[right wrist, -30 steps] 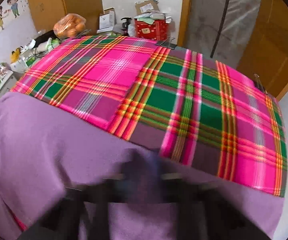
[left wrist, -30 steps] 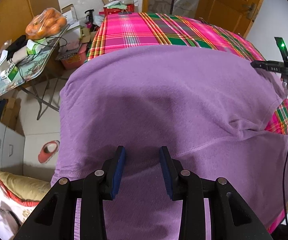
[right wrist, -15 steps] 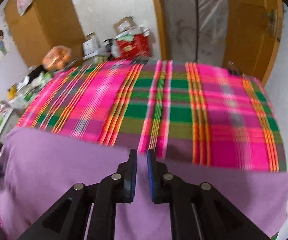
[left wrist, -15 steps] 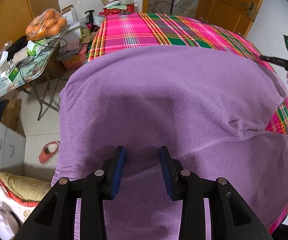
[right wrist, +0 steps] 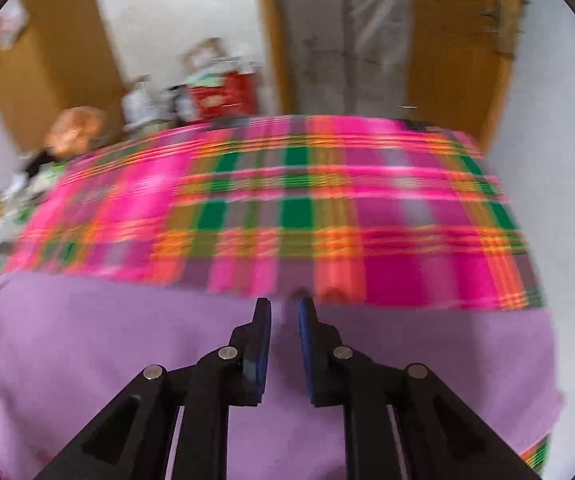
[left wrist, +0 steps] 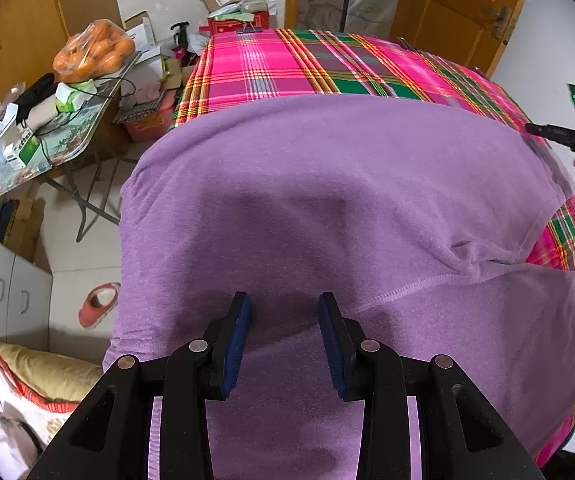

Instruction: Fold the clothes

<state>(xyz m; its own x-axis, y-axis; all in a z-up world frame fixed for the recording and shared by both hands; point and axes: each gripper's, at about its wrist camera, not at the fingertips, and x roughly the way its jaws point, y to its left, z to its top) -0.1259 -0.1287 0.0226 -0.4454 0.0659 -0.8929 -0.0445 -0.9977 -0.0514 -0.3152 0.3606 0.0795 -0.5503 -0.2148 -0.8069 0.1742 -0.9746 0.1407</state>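
My right gripper (right wrist: 284, 312) is opening; a second ago it was blurred low against the cloth, now nothing lies between its pads and it hangs above the far edge. My left gripper (left wrist: 284, 312) stays parted and empty over the near hem. The purple garment (left wrist: 327, 200) lies spread across the near half of the plaid bed (left wrist: 287, 64), unchanged. I judge that fold laid down; the next grab follows.

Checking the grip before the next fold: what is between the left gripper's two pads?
In the left wrist view, nothing is pinched: the left gripper hangs open, and only the flat purple garment shows through the gap.
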